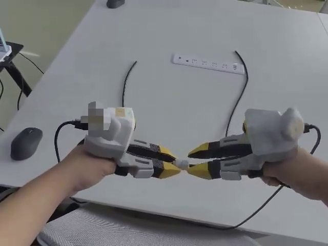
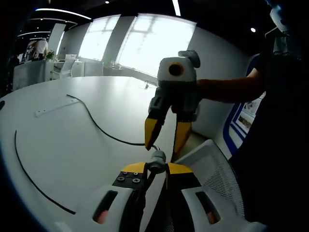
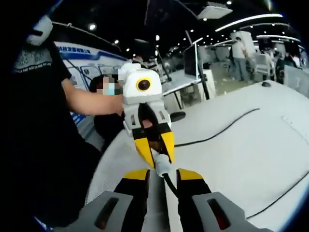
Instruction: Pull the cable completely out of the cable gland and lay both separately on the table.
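Cable gland point(image 1: 183, 164) lay level, long axis gripper to gripper, pinched by left gripper point(image 1: 178, 164) (right gripper point(image 1: 189, 161) gaped around cable point(image 3: 169, 186)).

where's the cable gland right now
Head view: the cable gland sits low centre over the table's near edge, held by the left gripper, with the open right gripper facing it from the right.

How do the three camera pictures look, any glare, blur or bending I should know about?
Head view: even, soft light on the white table, faint shadows, fairly sharp. Left gripper view: windows blown out, the person a dark shape against them, fisheye bends the table edge. Right gripper view: dim room, ceiling lights flare.
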`<act>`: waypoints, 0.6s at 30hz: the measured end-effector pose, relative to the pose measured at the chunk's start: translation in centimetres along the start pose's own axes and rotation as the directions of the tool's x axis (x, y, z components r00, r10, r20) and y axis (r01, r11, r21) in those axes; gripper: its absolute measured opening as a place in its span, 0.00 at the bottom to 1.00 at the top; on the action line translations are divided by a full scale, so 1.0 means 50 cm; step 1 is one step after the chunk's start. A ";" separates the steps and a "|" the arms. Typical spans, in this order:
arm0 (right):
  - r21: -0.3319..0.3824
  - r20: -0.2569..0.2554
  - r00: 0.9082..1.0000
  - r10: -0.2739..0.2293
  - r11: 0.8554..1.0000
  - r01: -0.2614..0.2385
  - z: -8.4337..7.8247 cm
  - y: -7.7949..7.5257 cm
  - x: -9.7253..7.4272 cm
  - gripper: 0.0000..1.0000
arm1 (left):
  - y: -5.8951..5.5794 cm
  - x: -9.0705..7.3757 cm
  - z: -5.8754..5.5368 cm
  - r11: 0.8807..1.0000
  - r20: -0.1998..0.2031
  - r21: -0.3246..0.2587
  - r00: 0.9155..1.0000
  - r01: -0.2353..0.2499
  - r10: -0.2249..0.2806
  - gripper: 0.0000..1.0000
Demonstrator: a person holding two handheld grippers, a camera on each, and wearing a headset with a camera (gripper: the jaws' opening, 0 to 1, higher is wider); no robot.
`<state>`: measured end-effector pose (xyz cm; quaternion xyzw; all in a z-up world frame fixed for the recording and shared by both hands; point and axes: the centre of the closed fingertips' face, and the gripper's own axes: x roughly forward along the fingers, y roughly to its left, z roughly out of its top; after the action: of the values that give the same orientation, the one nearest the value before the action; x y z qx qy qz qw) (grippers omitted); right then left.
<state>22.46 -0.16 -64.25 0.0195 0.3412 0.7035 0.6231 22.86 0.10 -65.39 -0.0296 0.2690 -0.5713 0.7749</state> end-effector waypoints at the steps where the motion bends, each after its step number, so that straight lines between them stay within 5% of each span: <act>1: 0.049 0.005 1.000 0.021 0.999 -0.021 -0.001 0.001 0.000 0.19 | -0.004 0.001 0.003 1.000 -0.001 0.021 1.000 0.004 -0.004 0.15; 6: 0.149 0.010 0.998 0.066 0.987 -0.067 0.000 -0.006 0.008 0.21 | -0.009 0.004 0.004 0.997 -0.011 0.077 1.000 0.014 -0.013 0.15; 18: 0.224 0.000 0.988 0.153 0.963 -0.149 -0.009 -0.001 0.019 0.16 | -0.008 0.002 0.014 0.994 -0.014 0.110 1.000 0.011 -0.010 0.15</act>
<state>22.09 0.47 -65.01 0.1093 0.4209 0.7062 0.5587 22.85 -0.31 -64.67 0.0156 0.2419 -0.5896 0.7705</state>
